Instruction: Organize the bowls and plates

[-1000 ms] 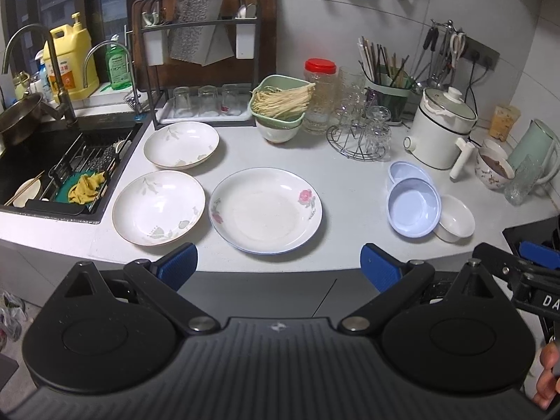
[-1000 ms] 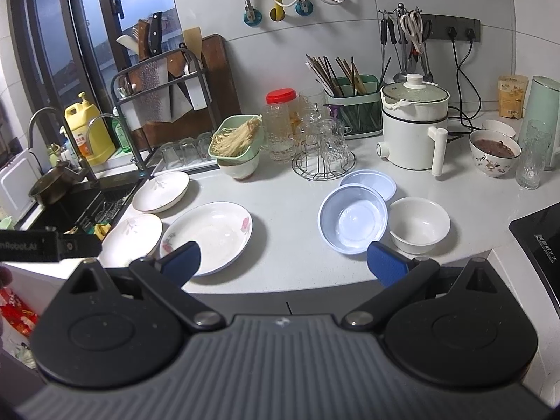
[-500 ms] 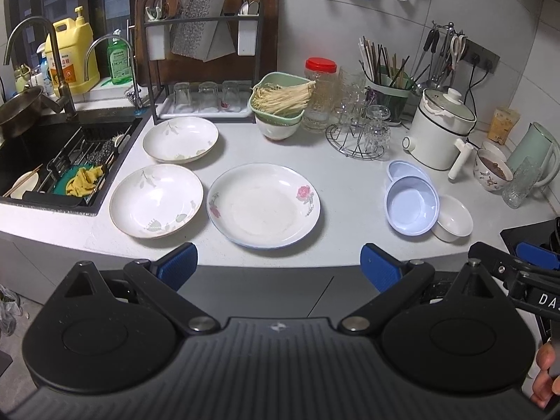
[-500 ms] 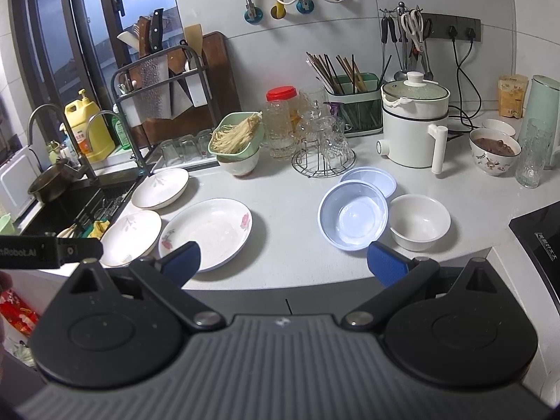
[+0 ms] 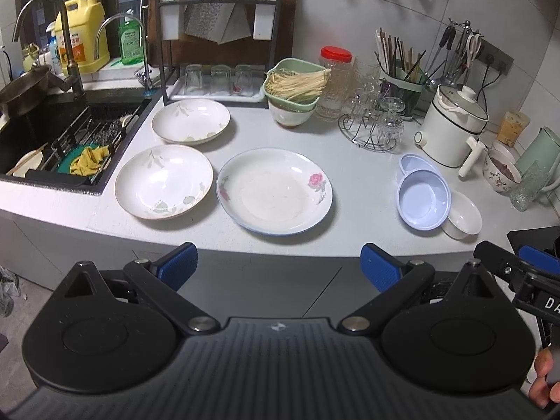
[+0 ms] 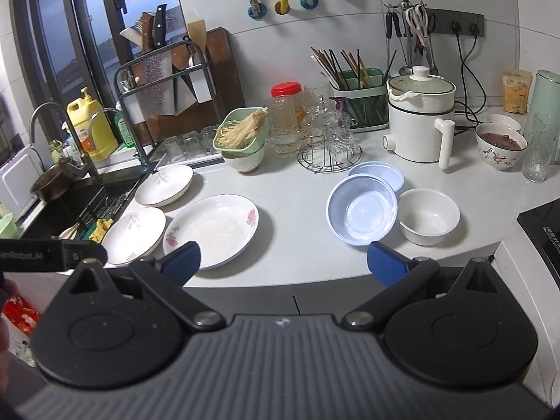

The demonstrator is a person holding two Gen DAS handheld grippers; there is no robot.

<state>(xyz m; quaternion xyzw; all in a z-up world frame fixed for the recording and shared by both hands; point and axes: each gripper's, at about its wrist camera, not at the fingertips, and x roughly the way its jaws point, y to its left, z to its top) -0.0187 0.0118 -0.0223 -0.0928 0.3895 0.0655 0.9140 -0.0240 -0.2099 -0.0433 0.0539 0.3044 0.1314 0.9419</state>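
Three white plates lie on the counter: a rose-patterned one (image 5: 274, 190) (image 6: 213, 229) in the middle, a leaf-patterned one (image 5: 163, 182) (image 6: 134, 234) to its left, another (image 5: 190, 120) (image 6: 164, 185) behind. To the right sit two blue bowls (image 5: 424, 198) (image 6: 362, 210), one behind the other, and a white bowl (image 5: 462, 214) (image 6: 428, 215). My left gripper (image 5: 278, 267) is open and empty, held before the counter edge below the rose plate. My right gripper (image 6: 283, 262) is open and empty, before the edge between the rose plate and the blue bowls.
A sink (image 5: 52, 133) with a rack lies at the left. A dish rack with glasses (image 5: 217, 77), a green basket of noodles (image 5: 295, 82), a glass stand (image 5: 376, 126), a white cooker (image 5: 455, 129) and a patterned bowl (image 6: 500, 145) stand behind.
Both grippers have drawn back and lifted slightly; the counter sits a little further off in both views. Jaws stayed open. No dish has moved.
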